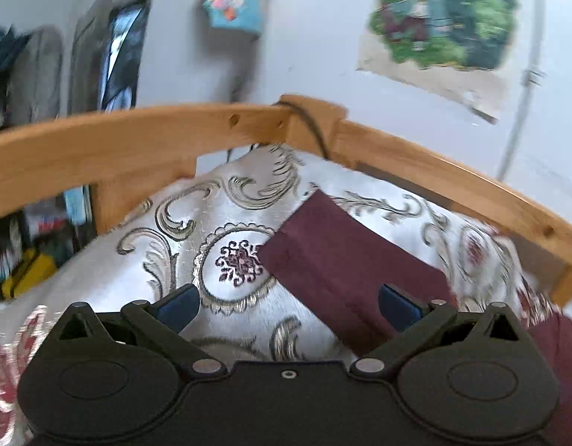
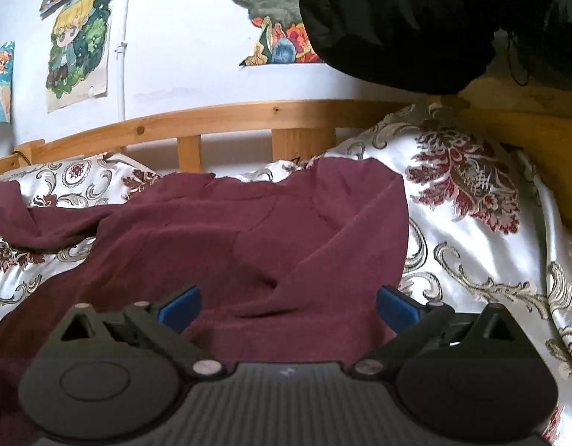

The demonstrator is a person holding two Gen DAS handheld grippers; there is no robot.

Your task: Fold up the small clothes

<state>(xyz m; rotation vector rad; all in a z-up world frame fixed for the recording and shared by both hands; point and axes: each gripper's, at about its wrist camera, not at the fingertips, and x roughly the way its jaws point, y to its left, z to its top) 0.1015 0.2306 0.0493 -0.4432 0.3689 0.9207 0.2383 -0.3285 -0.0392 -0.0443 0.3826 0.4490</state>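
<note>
A maroon garment (image 2: 248,238) lies spread and wrinkled on a white floral bedspread (image 2: 482,245). My right gripper (image 2: 287,306) is open and empty, low over the garment's near part, with its blue pads wide apart. In the left wrist view, a flat maroon sleeve or strip of the garment (image 1: 345,260) runs diagonally across the bedspread (image 1: 196,223). My left gripper (image 1: 288,306) is open and empty; its right pad is over the strip and its left pad over bare bedspread.
A wooden bed rail (image 1: 137,137) (image 2: 248,115) runs behind the bedding against a white wall with cartoon posters (image 2: 77,44). A black garment (image 2: 416,18) hangs at the upper right. Cluttered shelves (image 1: 33,252) stand to the left beyond the bed.
</note>
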